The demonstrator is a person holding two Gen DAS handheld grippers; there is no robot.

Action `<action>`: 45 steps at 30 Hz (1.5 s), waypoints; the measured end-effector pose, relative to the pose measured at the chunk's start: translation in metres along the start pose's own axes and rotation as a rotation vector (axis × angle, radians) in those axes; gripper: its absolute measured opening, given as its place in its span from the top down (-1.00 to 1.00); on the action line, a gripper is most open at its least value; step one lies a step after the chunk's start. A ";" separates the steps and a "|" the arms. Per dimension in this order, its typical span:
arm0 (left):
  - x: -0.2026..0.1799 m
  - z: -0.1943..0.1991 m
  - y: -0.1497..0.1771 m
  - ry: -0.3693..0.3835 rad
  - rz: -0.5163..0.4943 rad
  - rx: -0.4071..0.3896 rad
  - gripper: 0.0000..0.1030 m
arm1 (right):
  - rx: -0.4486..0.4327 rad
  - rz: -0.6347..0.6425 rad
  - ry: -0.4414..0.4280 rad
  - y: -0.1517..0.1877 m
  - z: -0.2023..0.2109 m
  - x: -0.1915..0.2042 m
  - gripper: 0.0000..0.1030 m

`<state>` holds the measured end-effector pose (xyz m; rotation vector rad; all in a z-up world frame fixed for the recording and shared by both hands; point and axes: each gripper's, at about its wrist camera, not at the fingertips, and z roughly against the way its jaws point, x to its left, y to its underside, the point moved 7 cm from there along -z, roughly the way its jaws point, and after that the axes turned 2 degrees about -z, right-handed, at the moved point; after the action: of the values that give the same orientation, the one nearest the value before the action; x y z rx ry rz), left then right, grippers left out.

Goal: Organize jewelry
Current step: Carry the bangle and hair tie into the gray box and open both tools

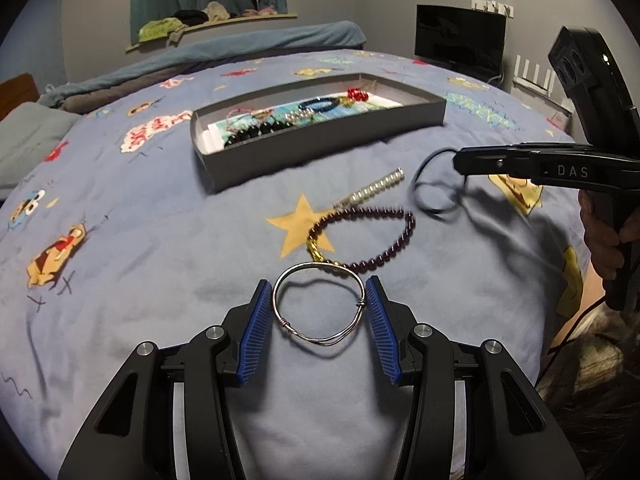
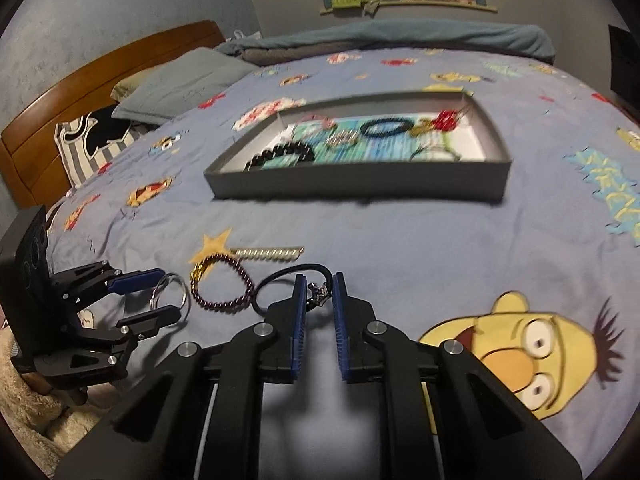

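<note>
Left gripper [image 1: 319, 312]: jaws spread about halfway; the silver wire bangle [image 1: 318, 306] sits between the blue pads, touching both and held clear of the bedspread [image 1: 160, 240]; a light grip across its width.
Right gripper [image 2: 320, 292]: jaws nearly pressed together, pinching a black cord bracelet [image 1: 434, 184] at its small metal charm [image 2: 318, 294]; the loop hangs off to the left.
Loose pieces: dark red bead bracelet [image 1: 372, 236] and a silver spiral piece [image 1: 376, 188] lie on the bedspread between the grippers and the tray.
Grey tray [image 1: 320, 148]: beyond them; several bracelets already inside.
Step in hand, judged: carrying the cord bracelet to the tray.
Advice: lift until the hanging loop clears the near wall; keep the pinch on the charm; release low over a bare patch; avoid snagging the beads.
</note>
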<state>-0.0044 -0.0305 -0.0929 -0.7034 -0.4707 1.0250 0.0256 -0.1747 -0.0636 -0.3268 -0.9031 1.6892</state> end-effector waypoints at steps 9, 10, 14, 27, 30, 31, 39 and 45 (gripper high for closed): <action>0.022 0.001 -0.039 -0.023 0.026 -0.017 0.04 | -0.096 -0.003 0.058 -0.036 0.021 -0.024 0.75; 0.024 0.001 -0.045 -0.025 0.025 -0.023 0.04 | -0.109 -0.006 0.063 -0.041 0.023 -0.027 0.75; 0.025 -0.006 -0.080 -0.017 0.009 -0.060 0.04 | -0.161 -0.011 0.083 -0.062 0.026 -0.036 0.75; 0.011 -0.080 -0.151 0.071 0.004 -0.009 0.04 | -0.134 -0.090 0.084 -0.103 -0.025 -0.070 0.75; 0.012 -0.099 -0.154 0.115 0.035 0.034 0.04 | -0.106 -0.103 0.074 -0.102 -0.039 -0.071 0.74; 0.013 -0.106 -0.155 0.130 0.047 0.051 0.04 | -0.091 -0.107 0.071 -0.102 -0.045 -0.072 0.74; 0.014 -0.133 -0.154 0.144 0.050 0.107 0.04 | -0.018 -0.123 0.066 -0.100 -0.073 -0.076 0.74; 0.013 -0.144 -0.155 0.133 0.030 0.123 0.03 | -0.004 -0.104 0.081 -0.099 -0.079 -0.076 0.74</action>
<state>0.1893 -0.1148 -0.0805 -0.6651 -0.2797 1.0193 0.1699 -0.2065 -0.0636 -0.3434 -0.8492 1.5682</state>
